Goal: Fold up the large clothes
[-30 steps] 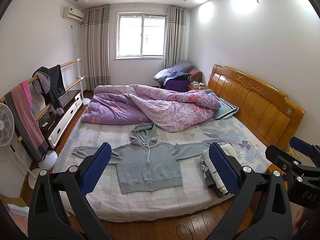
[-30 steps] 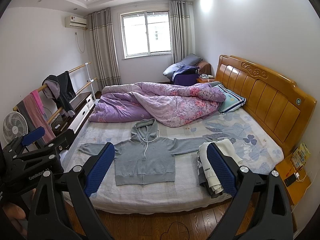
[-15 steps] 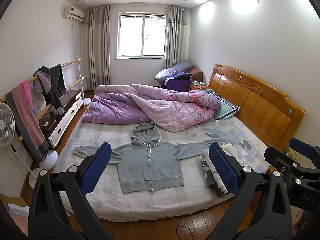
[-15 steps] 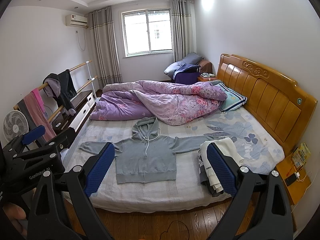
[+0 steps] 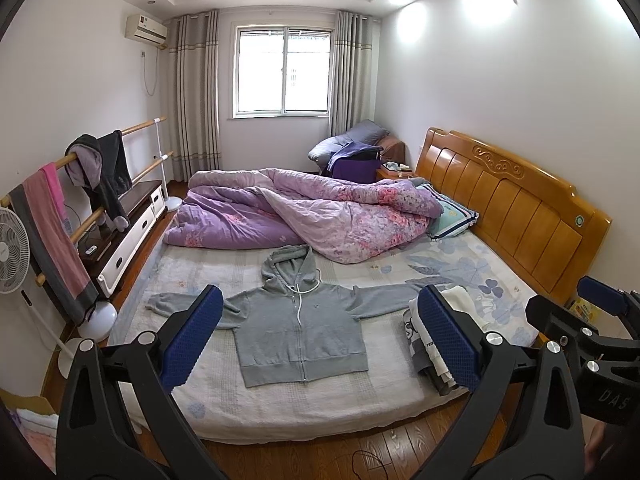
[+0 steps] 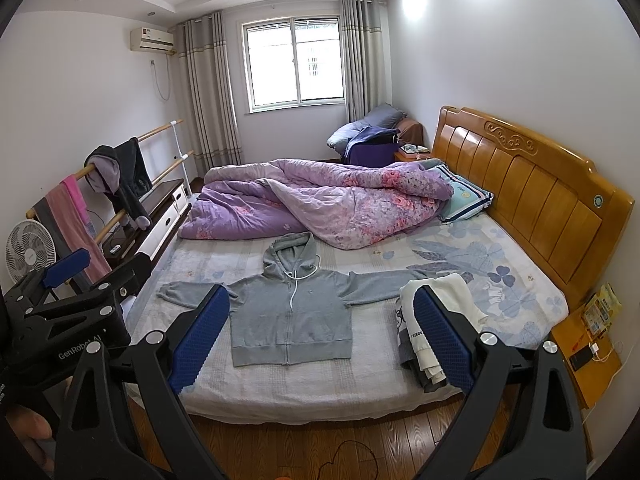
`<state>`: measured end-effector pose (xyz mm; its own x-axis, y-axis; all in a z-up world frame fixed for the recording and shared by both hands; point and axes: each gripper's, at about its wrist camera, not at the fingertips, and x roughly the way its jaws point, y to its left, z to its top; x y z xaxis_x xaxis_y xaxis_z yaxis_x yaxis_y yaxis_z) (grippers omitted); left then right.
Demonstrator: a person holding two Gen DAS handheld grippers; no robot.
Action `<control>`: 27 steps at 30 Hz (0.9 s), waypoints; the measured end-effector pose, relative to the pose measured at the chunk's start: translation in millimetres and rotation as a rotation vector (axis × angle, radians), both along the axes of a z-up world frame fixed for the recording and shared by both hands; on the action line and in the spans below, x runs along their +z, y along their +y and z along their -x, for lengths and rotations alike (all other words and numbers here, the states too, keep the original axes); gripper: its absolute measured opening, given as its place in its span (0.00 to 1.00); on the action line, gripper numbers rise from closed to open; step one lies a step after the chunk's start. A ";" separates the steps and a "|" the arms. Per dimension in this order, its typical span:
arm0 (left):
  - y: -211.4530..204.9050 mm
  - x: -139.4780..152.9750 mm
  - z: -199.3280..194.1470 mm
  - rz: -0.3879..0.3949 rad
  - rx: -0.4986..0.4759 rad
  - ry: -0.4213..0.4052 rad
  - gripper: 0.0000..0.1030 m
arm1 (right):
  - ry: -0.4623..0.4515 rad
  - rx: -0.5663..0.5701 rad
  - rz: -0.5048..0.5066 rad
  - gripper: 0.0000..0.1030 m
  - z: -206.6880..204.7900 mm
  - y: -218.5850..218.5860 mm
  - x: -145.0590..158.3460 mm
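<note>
Both grippers held up off the bed, side by side, looking down its width from the near edge. Nothing gripped by either.

Left gripper [image 5: 318,340]: jaws wide apart, empty, blue pads facing each other. Grey hoodie [image 5: 298,328] lies flat on the bed [image 5: 280,408], zip side up, hood pointing away, sleeves spread to both sides. Seen through the gap between the jaws: body and hood sit between the two pads, well beyond them, no contact. Left sleeve runs behind and past the left pad; right sleeve reaches toward the right pad. Folded clothes stack [image 5: 424,344] just behind the right pad, partly hidden by it, close to the hoodie's right sleeve end. The right gripper's body shows at the far right edge of this view.

Right gripper [image 6: 320,336]: jaws also spread wide, holding nothing. Hoodie [image 6: 290,316] again framed between the pads, far ahead of them, hem nearest the camera. Stack of folded clothes [image 6: 432,312] behind the right pad, white piece on top. The left gripper's body shows at the left edge here.

Beyond the hoodie: crumpled purple quilt [image 6: 320,204] across the far half of the bed. Wooden headboard [image 6: 532,196] off to the right of both jaw sets.
</note>
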<state>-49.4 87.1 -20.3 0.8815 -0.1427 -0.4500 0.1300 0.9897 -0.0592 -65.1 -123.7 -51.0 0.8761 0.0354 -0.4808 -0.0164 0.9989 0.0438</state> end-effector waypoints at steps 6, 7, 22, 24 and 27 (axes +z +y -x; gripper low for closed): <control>0.6 -1.8 0.4 0.000 0.005 0.001 0.95 | -0.005 -0.005 0.011 0.87 2.3 1.1 -2.6; 0.2 -2.0 0.4 -0.002 0.008 0.002 0.95 | -0.005 -0.006 0.012 0.87 2.5 1.0 -2.8; 3.2 -13.5 -5.6 0.001 -0.008 -0.003 0.95 | 0.003 -0.005 0.014 0.87 1.4 -1.7 -3.6; 3.0 -13.9 -5.8 -0.001 -0.010 -0.006 0.95 | 0.002 -0.005 0.013 0.87 0.9 -0.8 -3.1; 3.2 -13.4 -8.2 -0.005 -0.009 -0.007 0.95 | 0.005 -0.002 0.013 0.87 0.4 -3.3 -3.4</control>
